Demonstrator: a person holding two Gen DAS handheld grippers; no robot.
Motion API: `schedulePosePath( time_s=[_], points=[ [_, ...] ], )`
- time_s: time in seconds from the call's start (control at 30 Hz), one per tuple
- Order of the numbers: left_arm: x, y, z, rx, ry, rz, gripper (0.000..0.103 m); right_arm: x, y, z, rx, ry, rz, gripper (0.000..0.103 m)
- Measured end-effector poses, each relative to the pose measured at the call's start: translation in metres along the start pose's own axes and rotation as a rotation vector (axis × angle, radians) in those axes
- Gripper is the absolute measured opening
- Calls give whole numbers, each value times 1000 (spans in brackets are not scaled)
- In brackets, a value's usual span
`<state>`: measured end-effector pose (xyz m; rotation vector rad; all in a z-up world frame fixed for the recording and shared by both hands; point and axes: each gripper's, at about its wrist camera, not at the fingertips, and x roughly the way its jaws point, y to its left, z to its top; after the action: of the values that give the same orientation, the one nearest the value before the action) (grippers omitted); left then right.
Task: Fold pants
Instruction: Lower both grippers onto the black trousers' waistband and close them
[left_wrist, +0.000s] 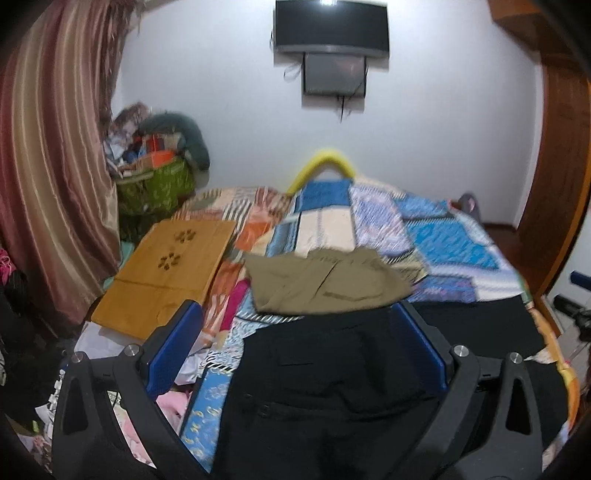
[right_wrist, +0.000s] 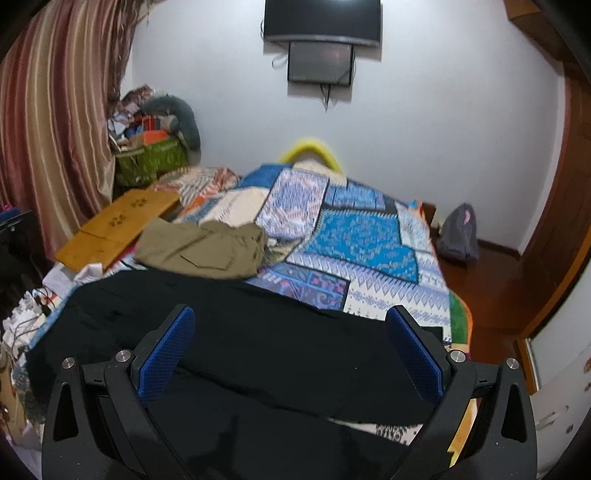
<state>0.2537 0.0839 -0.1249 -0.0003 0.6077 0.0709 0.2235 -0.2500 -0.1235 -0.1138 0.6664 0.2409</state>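
Black pants (left_wrist: 332, 369) lie spread across the near end of the bed, also seen as a wide black sheet of cloth, the black pants (right_wrist: 258, 350), in the right wrist view. My left gripper (left_wrist: 299, 314) hovers open above their left part, blue pads wide apart, nothing between them. My right gripper (right_wrist: 291, 317) is open too, above the pants' right part near the bed's right edge. Just beyond the black pants lies a folded olive-khaki garment (left_wrist: 325, 284), the same khaki garment (right_wrist: 203, 251) at centre-left in the right wrist view.
A patchwork quilt (right_wrist: 362, 236) covers the bed. A flat orange-brown board (left_wrist: 166, 273) lies on the bed's left side. Striped curtain (left_wrist: 55, 147) and a full green basket (left_wrist: 155, 188) stand at left. A grey backpack (right_wrist: 458, 232) sits on the wooden floor at right.
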Motion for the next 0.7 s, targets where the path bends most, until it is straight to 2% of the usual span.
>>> schedulePosePath(
  time_s=[0.27, 0.4, 0.5, 0.6, 0.67, 0.7],
  points=[
    [122, 35, -5, 55, 197, 93, 103, 63, -29, 2, -23, 133, -2, 102],
    [178, 53, -17, 16, 322, 77, 102, 94, -34, -2, -59, 194, 10, 102],
    [214, 62, -27, -13, 422, 49, 90, 123, -38, -4, -91, 236, 22, 101],
    [239, 64, -41, -32, 526, -2, 89, 146, -39, -7, -117, 273, 40, 101],
    [252, 62, -49, -10, 577, 10, 89, 165, -42, -7, -119, 301, 62, 99],
    [258, 60, -52, -1, 587, 17, 89, 175, -42, -8, -115, 318, 87, 95]
  ],
)
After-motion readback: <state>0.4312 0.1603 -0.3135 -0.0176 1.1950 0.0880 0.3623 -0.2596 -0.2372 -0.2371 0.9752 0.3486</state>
